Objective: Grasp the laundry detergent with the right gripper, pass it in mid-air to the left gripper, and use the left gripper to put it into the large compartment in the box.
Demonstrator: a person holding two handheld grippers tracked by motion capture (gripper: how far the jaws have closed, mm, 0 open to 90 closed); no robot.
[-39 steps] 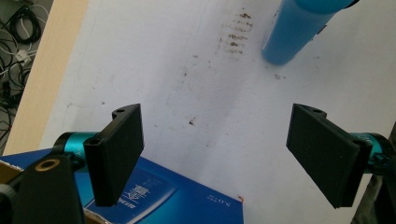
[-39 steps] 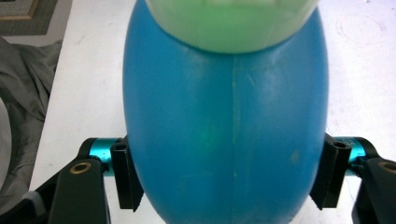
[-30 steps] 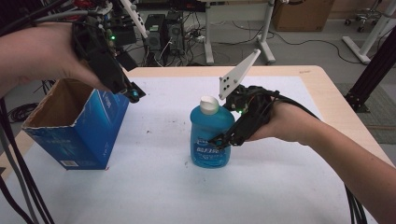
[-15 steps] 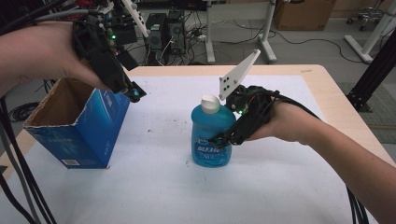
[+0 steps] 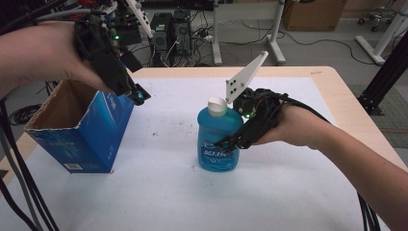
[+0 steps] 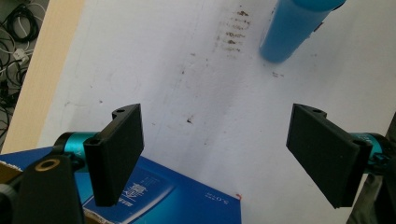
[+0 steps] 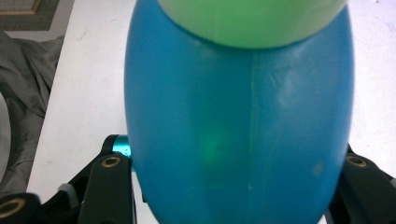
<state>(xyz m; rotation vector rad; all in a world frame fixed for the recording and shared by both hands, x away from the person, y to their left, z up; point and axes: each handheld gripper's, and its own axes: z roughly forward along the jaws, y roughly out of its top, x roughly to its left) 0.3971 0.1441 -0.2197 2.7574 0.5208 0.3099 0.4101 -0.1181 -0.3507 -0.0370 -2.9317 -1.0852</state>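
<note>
Over the last second little has shifted: the right claw (image 5: pixel 230 143) stays clamped on the blue bottle (image 5: pixel 217 137), which stands upright mid-tabletop (image 5: pixel 159 192) as before, so the lift toward the box seems not yet begun. The bottle's pale cap (image 5: pixel 217 106) is on; its contents can't be told. Farther left, the left claw (image 5: pixel 136 94) holds spread wide, gripping nothing, above the near corner of the open blue cardboard box (image 5: pixel 79 144), whose visible interior looks empty.

A blue bottle (image 5: pixel 217 137) with a white cap is standing upright mid-table, well right of an open-topped blue box (image 5: pixel 79 130).
</note>
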